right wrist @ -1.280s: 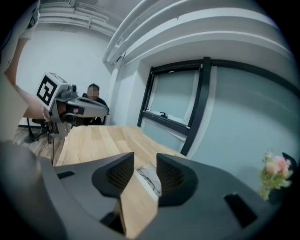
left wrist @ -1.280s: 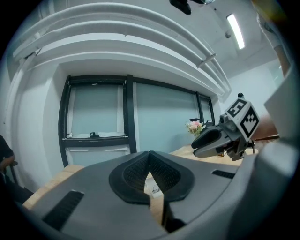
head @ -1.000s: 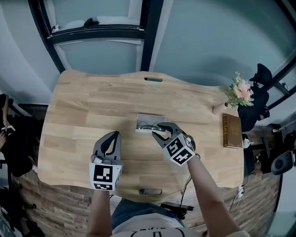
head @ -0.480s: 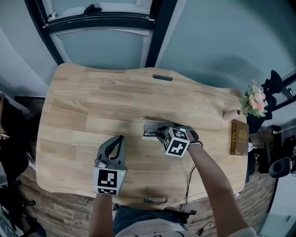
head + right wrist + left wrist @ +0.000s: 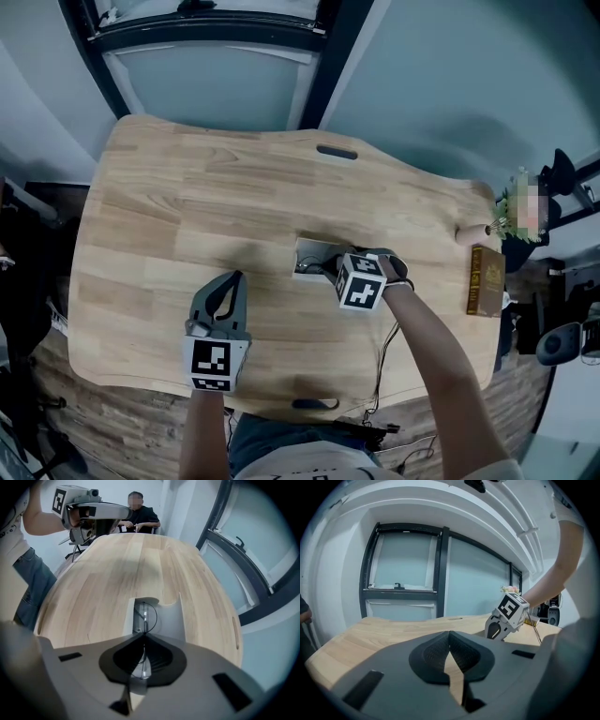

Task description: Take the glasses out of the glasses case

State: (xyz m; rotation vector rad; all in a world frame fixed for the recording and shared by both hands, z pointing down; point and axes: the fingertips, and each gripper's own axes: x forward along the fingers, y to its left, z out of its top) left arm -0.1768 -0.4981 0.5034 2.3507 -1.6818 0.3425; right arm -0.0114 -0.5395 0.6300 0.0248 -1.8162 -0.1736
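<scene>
— Wooden table (image 5: 169,216) beneath tall dark-framed windows (image 5: 206,84). Carries what?

— Carries an open glasses case (image 5: 311,251) near the middle, pale inside. Also holds a brown book (image 5: 486,279) at the right edge, well apart from the case.

— And the glasses (image 5: 149,616)?

— Lie inside the case. Thin dark wire, with one rim visible against the pale lining.

— Right hand-held gripper (image 5: 144,637)?

— Points steeply down into the case. Closing on the glasses right now, with the wire frame caught between nearly joined jaws.

— Left hand-held gripper (image 5: 232,277)?

— Hangs over bare wood toward the near left, well apart from the case. Points almost level across the table. Jaws together at the tips, with nothing between.

— Anything else around?

— Seated person (image 5: 138,515) beyond the far end of the table, visible from the right gripper view. Narrow slot (image 5: 336,152) cut through the wood near the window side.
</scene>
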